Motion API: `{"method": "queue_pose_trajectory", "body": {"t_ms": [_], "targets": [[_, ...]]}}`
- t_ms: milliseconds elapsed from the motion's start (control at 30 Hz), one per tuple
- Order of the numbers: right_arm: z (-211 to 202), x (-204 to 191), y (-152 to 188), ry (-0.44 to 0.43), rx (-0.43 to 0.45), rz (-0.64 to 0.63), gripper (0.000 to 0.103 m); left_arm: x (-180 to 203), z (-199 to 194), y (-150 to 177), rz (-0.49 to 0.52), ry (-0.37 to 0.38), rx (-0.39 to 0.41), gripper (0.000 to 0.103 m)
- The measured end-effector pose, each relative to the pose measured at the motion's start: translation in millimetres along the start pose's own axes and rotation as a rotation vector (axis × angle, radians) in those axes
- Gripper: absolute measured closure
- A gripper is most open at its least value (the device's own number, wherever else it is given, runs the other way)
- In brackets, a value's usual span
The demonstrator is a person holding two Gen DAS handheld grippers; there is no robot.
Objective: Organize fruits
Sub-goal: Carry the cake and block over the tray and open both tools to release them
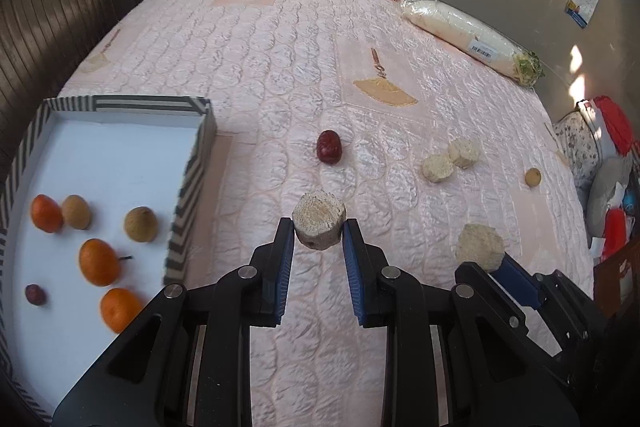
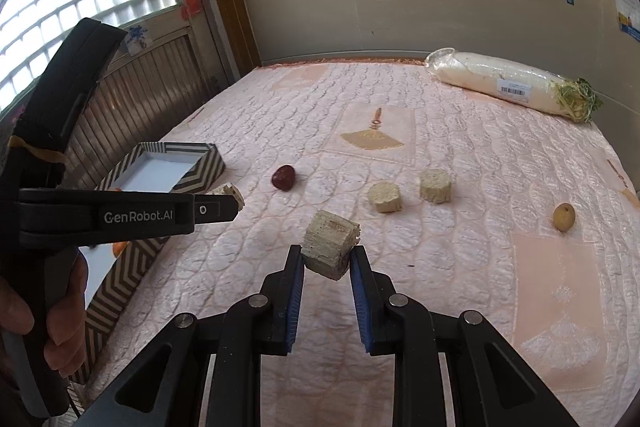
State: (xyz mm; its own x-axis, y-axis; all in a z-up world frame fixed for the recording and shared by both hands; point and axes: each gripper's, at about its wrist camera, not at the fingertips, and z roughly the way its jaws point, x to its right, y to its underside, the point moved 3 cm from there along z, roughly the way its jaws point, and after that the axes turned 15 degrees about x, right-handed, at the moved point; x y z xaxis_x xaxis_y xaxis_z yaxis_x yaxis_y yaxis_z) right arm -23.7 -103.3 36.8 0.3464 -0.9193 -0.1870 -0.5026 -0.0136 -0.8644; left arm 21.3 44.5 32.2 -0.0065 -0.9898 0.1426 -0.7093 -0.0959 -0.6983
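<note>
Fruit chunks (image 1: 319, 225) (image 2: 330, 250) are clamped in my left hand-held gripper (image 1: 318, 239) and right hand-held gripper (image 2: 328, 259), lifted off the bed (image 1: 312, 47); next I carry both over the box (image 1: 104, 163) near its left edge and let go

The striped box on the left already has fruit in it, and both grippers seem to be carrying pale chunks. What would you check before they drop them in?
1. Left gripper shut on its pale chunk: ok.
2. Right gripper shut on its cut chunk: ok.
3. Free white floor in the striped box: ok.
4. Chunks already above the box: not ok, both over the quilt.
5. Fruit left outside: not ok, red date and others remain.
6. Firmness of either hold: cannot tell.
</note>
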Motion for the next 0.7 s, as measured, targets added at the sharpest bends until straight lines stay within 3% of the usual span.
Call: {"method": "queue_pose_trajectory", "body": {"t_ms": [400, 700], "targets": [[-1.8, -60.4, -7.1, -0.047, 0.009, -0.078, 0.081, -52.5, -49.6, 11.7, 0.056, -0.122, 0.124, 0.079], [5.1, -106.1, -7.5, -0.115, 0.002, -0.14, 0.08, -92.3, -72.3, 23.2, 0.051, -0.19, 0.17, 0.079]]}}
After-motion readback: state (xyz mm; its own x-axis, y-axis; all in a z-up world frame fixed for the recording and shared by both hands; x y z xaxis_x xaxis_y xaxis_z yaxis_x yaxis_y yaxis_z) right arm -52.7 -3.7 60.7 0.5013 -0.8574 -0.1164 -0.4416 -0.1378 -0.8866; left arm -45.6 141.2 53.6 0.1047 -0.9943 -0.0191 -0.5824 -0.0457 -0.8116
